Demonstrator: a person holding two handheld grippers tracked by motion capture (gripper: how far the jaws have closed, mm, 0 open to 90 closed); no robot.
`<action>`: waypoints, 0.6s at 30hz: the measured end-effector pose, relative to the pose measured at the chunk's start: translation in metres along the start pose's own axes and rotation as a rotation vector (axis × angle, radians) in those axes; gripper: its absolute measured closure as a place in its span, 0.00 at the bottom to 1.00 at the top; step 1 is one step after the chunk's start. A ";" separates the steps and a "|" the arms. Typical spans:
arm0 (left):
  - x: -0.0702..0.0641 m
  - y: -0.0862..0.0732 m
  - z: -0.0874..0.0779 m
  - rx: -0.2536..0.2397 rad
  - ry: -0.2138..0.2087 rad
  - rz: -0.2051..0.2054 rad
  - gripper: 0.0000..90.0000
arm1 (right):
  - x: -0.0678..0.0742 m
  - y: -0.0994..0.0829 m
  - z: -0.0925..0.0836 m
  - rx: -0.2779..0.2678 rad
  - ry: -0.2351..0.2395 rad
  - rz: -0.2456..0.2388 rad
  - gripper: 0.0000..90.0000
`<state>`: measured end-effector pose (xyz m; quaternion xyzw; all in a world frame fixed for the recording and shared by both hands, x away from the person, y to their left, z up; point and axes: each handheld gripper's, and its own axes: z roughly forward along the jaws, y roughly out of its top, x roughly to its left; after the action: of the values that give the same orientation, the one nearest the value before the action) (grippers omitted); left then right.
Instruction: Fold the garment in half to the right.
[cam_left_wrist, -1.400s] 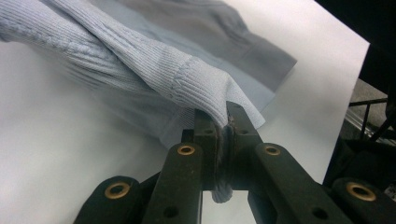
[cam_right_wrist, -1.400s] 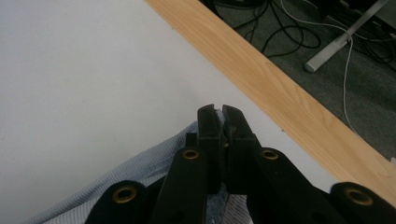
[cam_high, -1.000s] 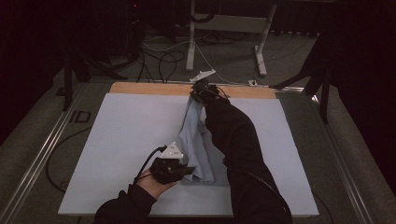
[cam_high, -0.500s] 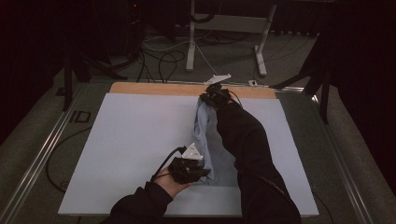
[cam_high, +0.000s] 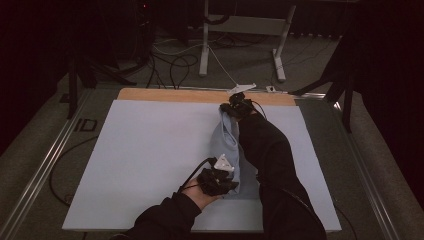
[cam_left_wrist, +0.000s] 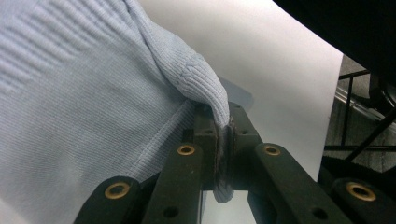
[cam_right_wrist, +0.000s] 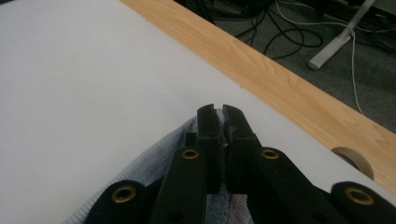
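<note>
A: What had moved since a second earlier?

B: The left gripper (cam_high: 218, 176) had slid rightward along the tabletop's (cam_high: 150, 150) near edge, so the cloth (cam_high: 227, 145) had narrowed into a long strip. The right gripper (cam_high: 239, 106) had hardly shifted, near the far edge.

A: Where did the cloth lie?

B: Right of centre, running from near the far wooden edge toward the near edge, stretched between both grippers.

A: And the jaws?

B: Both pairs were together, each clamped on the cloth: the left on a ribbed hem, the right on a corner.

A: How should the step have been done well?

B: I judged it a fold or straightening. Keeping even tension and both ends low would have stopped the knit bunching.

A: What did one view add?

B: The left gripper view showed the ribbing (cam_left_wrist: 196, 79) pinched; the high view only showed a pale strip, partly behind the sleeve (cam_high: 270, 155).
</note>
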<state>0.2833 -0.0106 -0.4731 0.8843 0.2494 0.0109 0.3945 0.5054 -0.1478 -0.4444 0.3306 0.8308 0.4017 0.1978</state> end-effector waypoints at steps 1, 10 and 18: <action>0.000 0.001 0.003 0.000 0.001 0.000 0.96 | -0.001 -0.002 0.000 -0.002 0.000 0.002 0.97; -0.002 0.005 0.019 0.005 0.007 -0.006 0.96 | -0.014 -0.022 0.008 0.008 0.015 0.048 0.97; -0.001 0.007 0.038 0.026 0.025 -0.022 0.96 | -0.023 -0.034 0.009 -0.011 0.027 0.067 0.88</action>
<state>0.2936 -0.0409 -0.4944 0.8864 0.2643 0.0142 0.3799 0.5140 -0.1747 -0.4757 0.3516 0.8198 0.4169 0.1747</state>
